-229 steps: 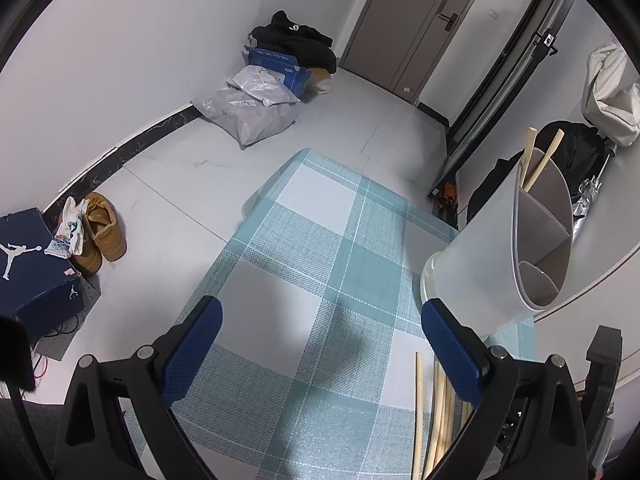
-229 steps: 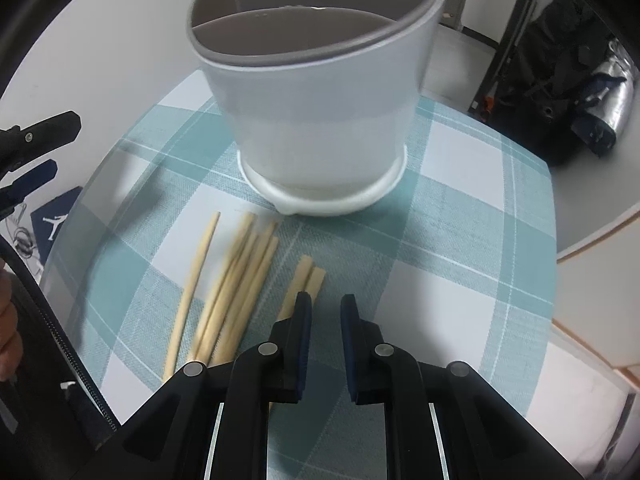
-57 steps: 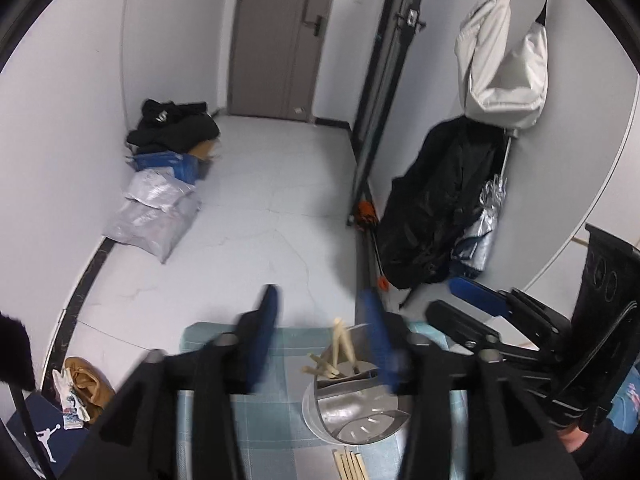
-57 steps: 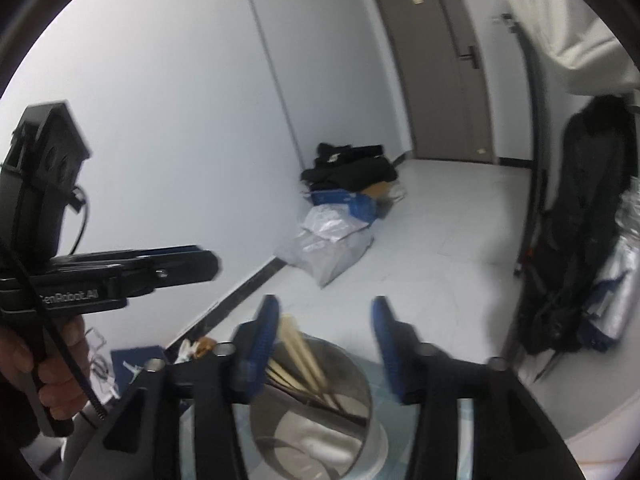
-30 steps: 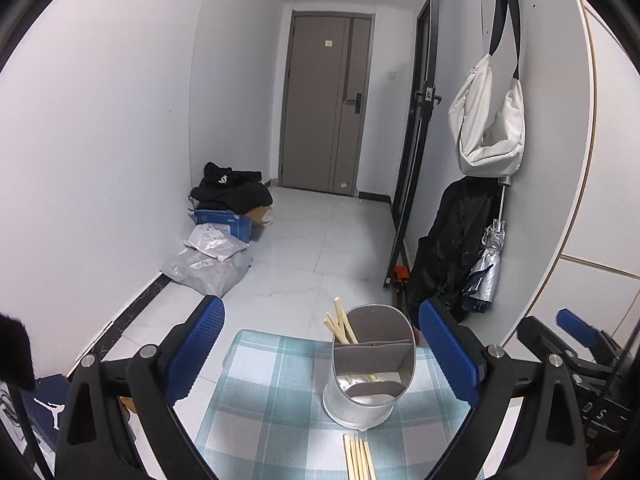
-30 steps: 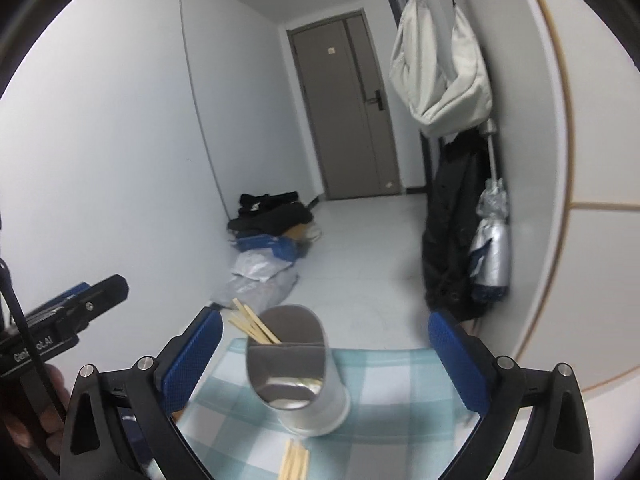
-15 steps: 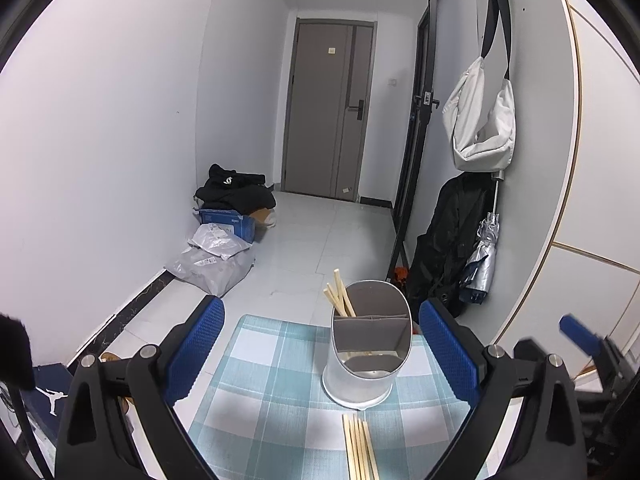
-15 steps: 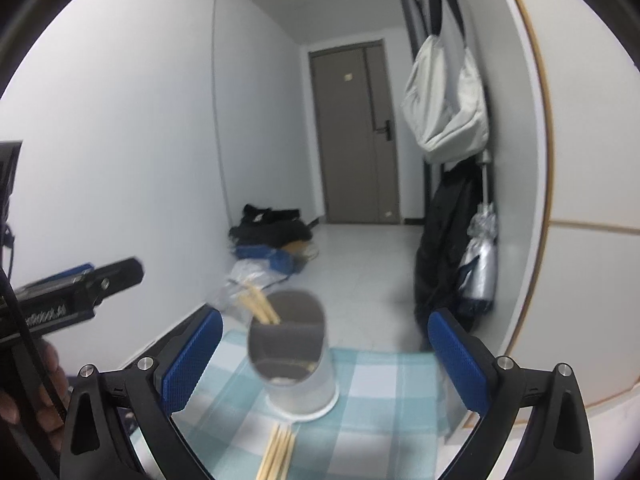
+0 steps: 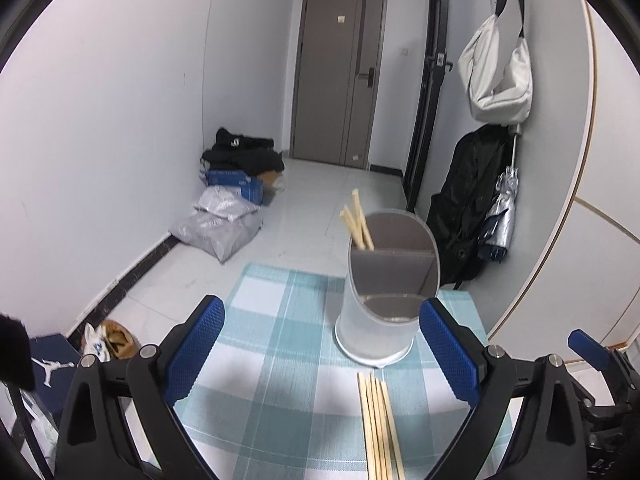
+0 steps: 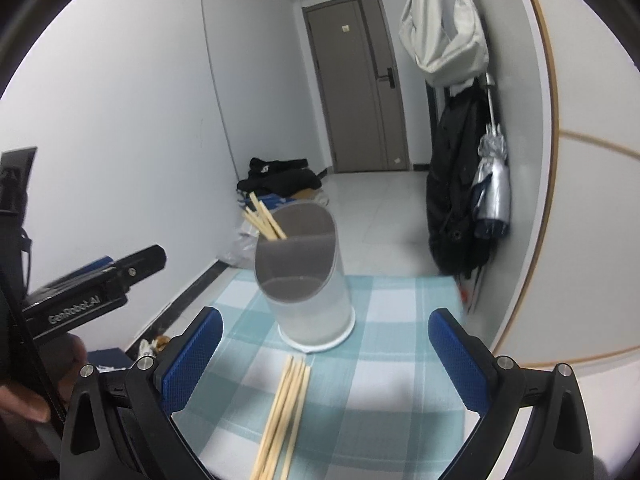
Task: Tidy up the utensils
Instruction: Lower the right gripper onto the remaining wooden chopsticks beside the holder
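Note:
A white divided utensil holder point(image 9: 382, 300) stands on a teal checked cloth point(image 9: 280, 360), with a few wooden chopsticks point(image 9: 357, 222) upright in its back compartment. Several loose chopsticks point(image 9: 378, 428) lie in a bundle on the cloth in front of it. My left gripper point(image 9: 320, 348) is open and empty, held back from the holder. In the right wrist view the holder point(image 10: 306, 288), its chopsticks point(image 10: 264, 216) and the loose bundle point(image 10: 284, 408) show too. My right gripper point(image 10: 326, 354) is open and empty above the bundle.
The cloth-covered table point(image 10: 400, 380) ends near a white wall at the right. The left gripper's body point(image 10: 88, 292) shows at the left of the right wrist view. Bags and a box point(image 9: 228, 204) lie on the floor; a black coat point(image 9: 468, 200) hangs by the door.
Both grippers have lowered and come closer to the table; the holder and loose chopsticks look larger now. Both stay open and empty.

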The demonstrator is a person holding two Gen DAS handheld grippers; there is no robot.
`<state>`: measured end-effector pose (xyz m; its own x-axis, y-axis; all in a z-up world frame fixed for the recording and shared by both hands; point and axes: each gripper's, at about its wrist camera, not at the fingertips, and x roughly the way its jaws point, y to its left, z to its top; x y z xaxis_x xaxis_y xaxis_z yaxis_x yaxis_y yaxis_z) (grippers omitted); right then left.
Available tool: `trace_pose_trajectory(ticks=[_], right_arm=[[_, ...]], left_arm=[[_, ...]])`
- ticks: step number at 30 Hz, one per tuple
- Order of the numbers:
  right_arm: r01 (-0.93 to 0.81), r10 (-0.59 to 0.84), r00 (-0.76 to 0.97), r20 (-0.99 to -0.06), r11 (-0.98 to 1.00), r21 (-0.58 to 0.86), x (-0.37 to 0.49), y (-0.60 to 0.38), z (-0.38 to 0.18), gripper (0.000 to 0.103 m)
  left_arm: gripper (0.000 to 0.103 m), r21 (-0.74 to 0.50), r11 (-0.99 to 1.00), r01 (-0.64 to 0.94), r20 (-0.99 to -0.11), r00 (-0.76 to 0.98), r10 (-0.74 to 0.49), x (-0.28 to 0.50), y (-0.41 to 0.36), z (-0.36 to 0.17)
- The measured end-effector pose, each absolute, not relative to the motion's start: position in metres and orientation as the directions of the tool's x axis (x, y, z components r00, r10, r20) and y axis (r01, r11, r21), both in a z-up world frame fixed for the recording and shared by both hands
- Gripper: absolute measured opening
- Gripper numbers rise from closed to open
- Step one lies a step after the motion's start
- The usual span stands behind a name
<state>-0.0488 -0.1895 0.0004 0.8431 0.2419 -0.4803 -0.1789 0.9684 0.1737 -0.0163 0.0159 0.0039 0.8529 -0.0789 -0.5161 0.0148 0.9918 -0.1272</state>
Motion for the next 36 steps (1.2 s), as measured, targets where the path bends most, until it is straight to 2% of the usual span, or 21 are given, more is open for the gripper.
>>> trace_pose_trajectory(ticks=[3,8,14,20,25,27,36], right_arm=[[-0.189,0.258,0.823,-0.506,0.964,0.185,-0.045,-0.188,-0.013,0.103],[-0.212,0.220,0.789,-0.573,0.974,0.083,-0.033,-0.171,-0.037,0.103],[-0.209,0.209,0.712,-0.670,0.974,0.081,-0.010,-0.166,-0.072,0.103],[-0.213,0.207,0.621,-0.756,0.973,0.091,0.018,-0.160,-0.104,0.102],[-0.220,0.198,0.564,-0.801,0.972,0.085,0.038,-0.150,-0.120,0.091],[-0.223,0.192,0.543,-0.818,0.972,0.079,0.046,-0.147,-0.127,0.081],[-0.237,0.157,0.457,-0.876,0.970,0.050,0.065,-0.130,-0.146,0.078]], left_arm=[[0.096,-0.126,0.992,0.019,-0.555,0.827,-0.086,-0.008,0.015,-0.014],[0.096,-0.116,0.993,0.006,-0.599,0.797,-0.075,0.001,0.018,-0.038],[0.096,-0.174,0.985,-0.015,-0.687,0.718,-0.111,0.019,0.038,-0.065],[0.096,-0.193,0.980,-0.057,-0.722,0.684,-0.103,0.034,0.053,-0.074],[0.096,-0.180,0.981,-0.073,-0.726,0.683,-0.082,0.043,0.056,-0.077],[0.096,-0.187,0.980,-0.070,-0.729,0.679,-0.091,0.047,0.057,-0.078],[0.096,-0.237,0.966,-0.106,-0.740,0.664,-0.109,0.054,0.067,-0.079]])
